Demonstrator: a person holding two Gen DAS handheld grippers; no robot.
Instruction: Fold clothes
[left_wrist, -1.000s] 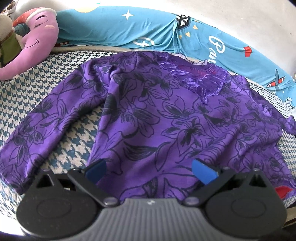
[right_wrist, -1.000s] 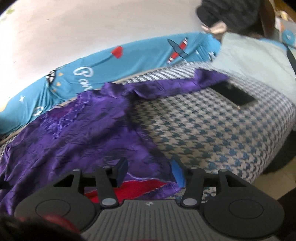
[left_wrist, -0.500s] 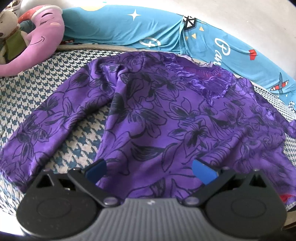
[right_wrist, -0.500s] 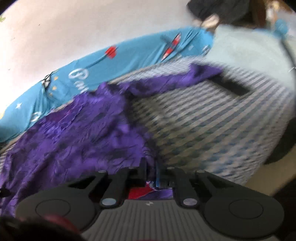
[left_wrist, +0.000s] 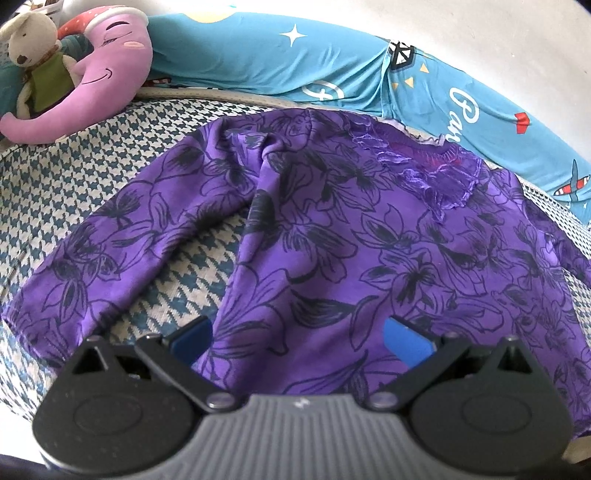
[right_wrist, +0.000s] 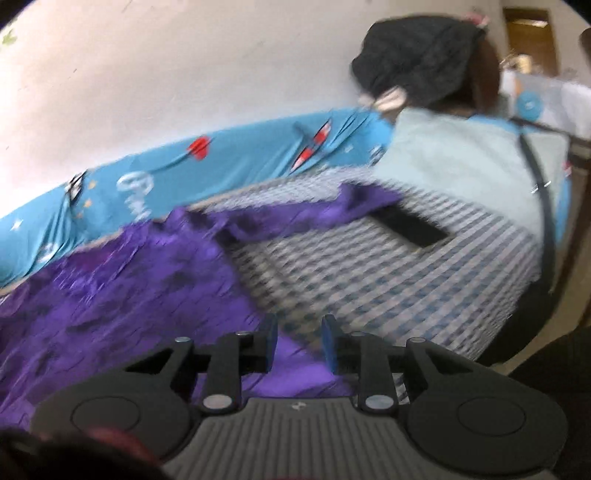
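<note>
Two claws hang low over a purple top (left_wrist: 369, 236) printed with black flowers, spread across a bed (left_wrist: 74, 177) covered in a blue-and-white houndstooth cloth.

From the left wrist view, the left claw (left_wrist: 299, 334) is wide open, with blue pads (left_wrist: 194, 334) far apart and nothing between them. It sits over the hem of the top. One sleeve (left_wrist: 122, 251) angles out to the left and lies flat on the cover, leaving a wedge of houndstooth showing between sleeve and body. The frilled neckline (left_wrist: 432, 166) lies at the far side, near a long blue bolster (left_wrist: 295, 62) with white stars and lettering that runs along the wall (left_wrist: 480, 33). A pink plush (left_wrist: 99, 74) and a small cream plush in a green vest (left_wrist: 37, 55) rest at the far left corner of the bed.

The right wrist view is blurred. The right claw (right_wrist: 298, 341) is partly open, with a narrow gap between its pads. It sits at the edge of the top (right_wrist: 129, 288), where purple cloth meets the bare cover; no cloth can be seen pinched between the pads. The other sleeve (right_wrist: 314, 214) stretches toward the far right. Just beyond its end, a dark flat rectangle (right_wrist: 410, 225) lies on the cover. A pale pillow (right_wrist: 469, 162) sits behind it, with dark fabric (right_wrist: 417, 51) heaped above.
</note>
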